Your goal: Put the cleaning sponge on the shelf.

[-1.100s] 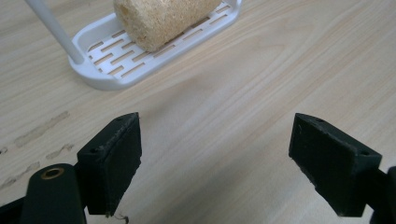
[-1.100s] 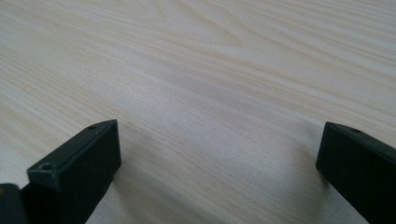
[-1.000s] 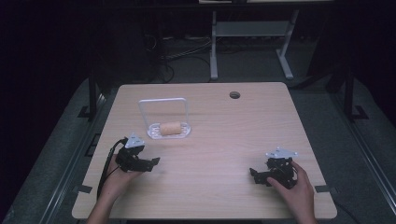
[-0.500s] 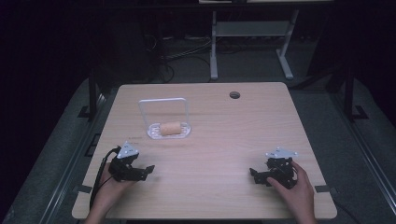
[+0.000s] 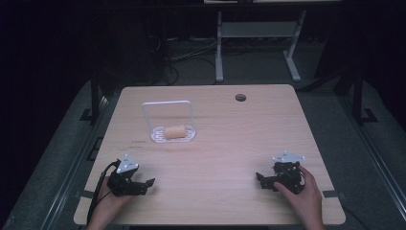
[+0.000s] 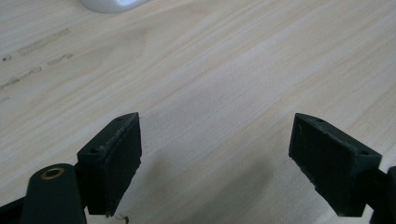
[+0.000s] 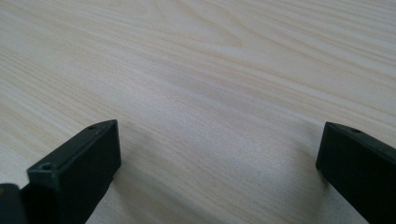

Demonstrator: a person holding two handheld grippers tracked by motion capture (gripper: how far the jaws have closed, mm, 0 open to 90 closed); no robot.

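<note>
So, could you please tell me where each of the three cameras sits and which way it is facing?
High view: above the person's side, looking forward and down on the table; shows both hands, the left claw, the right claw, and a bread roll on a white rack.
Left gripper view: rides the left claw, looking along its open jaws at bare wood and the rack's edge.
Right gripper view: rides the right claw, open jaws over bare wood.
All three share the tabletop.
</note>
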